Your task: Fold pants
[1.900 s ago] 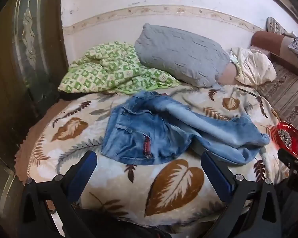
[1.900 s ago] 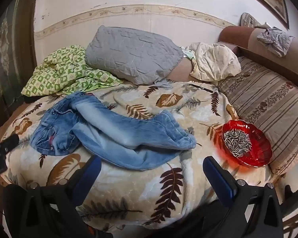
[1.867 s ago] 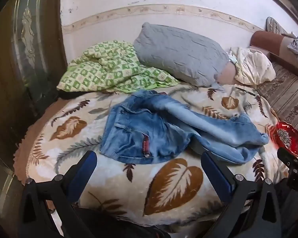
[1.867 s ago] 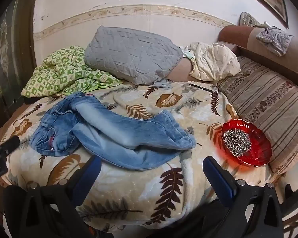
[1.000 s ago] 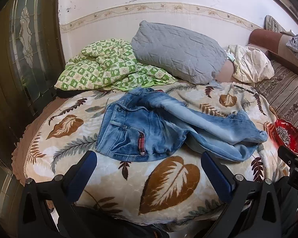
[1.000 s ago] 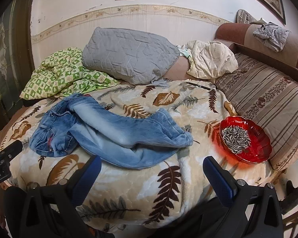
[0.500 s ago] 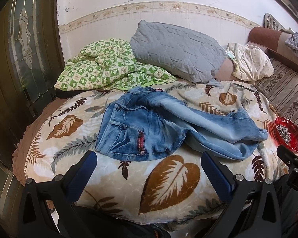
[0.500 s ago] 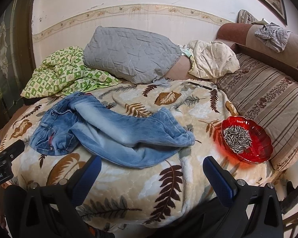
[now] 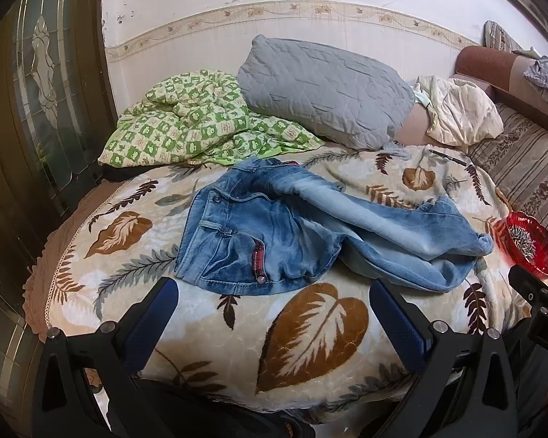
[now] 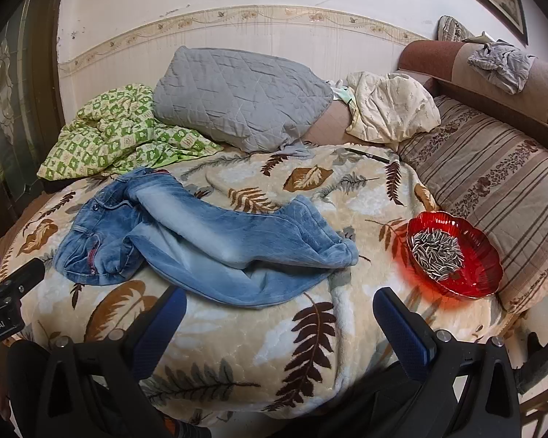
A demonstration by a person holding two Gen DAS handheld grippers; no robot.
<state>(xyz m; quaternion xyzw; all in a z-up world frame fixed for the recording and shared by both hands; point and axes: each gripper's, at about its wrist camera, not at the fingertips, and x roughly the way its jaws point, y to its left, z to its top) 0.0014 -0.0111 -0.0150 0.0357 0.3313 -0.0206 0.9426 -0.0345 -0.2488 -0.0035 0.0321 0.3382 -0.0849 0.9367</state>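
- Left wrist view: faded blue denim pants [image 9: 303,233] lie crumpled near the middle of a plush leaf-print blanket [image 9: 310,332], unfolded, the waistband toward the left, with a metal button and a small red tab at one pocket.
- Legs of the pants trail off to the right, one draped over the other, the cloth washed pale along the thighs and rumpled at the cuffs.
- Left gripper [image 9: 274,303] hangs above the near edge of the blanket, short of the waistband — its blue-padded fingers are spread wide with nothing between them.
- Right wrist view: the right gripper [image 10: 279,310] is likewise splayed wide and empty, hovering just short of the lower trouser leg, not touching it.
- Red glass bowl [image 10: 456,255] with a scalloped, translucent rim sits on the blanket well to the right of the cuffs — it holds a heap of striped sunflower seeds [image 10: 436,250].
- Behind the pants, a grey quilted pillow [image 10: 237,98] leans toward the wall, a crumpled green-and-cream checked quilt [image 10: 117,135] beside it on the left and a cream bundle of cloth [image 10: 391,109] on the right.
- Striped brown cushion [image 10: 493,182] with a floral band lies alongside the bowl, and a thin dark pen-like stick [image 10: 369,155] rests on the blanket near the cream bundle.
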